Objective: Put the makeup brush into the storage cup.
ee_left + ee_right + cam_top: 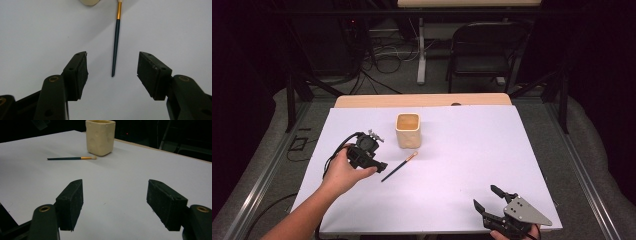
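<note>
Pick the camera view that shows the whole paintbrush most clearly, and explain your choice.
The right gripper view: the paintbrush lies side-on, showing handle, gold ferrule and bristles. The left gripper view cuts off the bristle end at its top edge. The high view shows the whole brush, but small.

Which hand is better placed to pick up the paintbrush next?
Left. The left gripper hangs open right over the paintbrush handle tip, which lies between its jaws. The right gripper sits far off at the table's near corner.

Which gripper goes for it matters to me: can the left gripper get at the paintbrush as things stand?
Probably yes: the left gripper is open, the paintbrush lies flat just ahead between its jaws, and the cup stands beyond its bristle end.
</note>
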`<state>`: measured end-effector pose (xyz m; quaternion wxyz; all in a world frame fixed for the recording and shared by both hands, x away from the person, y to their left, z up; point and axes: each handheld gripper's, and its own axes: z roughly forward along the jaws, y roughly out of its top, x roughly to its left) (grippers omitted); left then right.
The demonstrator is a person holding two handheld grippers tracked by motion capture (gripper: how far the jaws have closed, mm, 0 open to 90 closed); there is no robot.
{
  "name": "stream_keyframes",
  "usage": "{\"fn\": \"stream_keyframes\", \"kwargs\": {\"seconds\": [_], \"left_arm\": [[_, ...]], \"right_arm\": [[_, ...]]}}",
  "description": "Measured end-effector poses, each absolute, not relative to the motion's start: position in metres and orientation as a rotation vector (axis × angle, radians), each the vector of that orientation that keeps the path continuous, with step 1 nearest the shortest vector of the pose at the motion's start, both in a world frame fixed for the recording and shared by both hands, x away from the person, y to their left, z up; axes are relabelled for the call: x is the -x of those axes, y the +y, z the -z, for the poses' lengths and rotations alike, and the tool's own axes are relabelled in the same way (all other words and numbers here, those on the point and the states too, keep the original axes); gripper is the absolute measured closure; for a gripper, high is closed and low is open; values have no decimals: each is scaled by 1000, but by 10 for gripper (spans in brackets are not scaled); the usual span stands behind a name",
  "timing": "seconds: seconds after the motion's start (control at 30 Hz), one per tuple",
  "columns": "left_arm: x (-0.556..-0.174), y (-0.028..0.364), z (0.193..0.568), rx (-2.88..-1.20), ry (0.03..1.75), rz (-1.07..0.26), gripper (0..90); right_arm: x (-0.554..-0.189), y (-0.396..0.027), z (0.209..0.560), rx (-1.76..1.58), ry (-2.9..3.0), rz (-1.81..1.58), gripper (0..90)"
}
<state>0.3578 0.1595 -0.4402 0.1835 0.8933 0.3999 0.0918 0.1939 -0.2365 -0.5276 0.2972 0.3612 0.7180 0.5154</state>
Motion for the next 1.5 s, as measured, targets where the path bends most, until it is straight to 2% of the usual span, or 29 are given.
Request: {"fn": "stream_keyframes", "kwargs": {"seconds": [0.83,1.5], "left_arm": [[-385,140,450,-2633,1180,-183,415],[-398,129,468,-2696,1180,-173,426]], "right_arm": [[-194,-236,528,-953,1916,-1374,292],[-194,-236,528,-957,1916,-1381,292]]}}
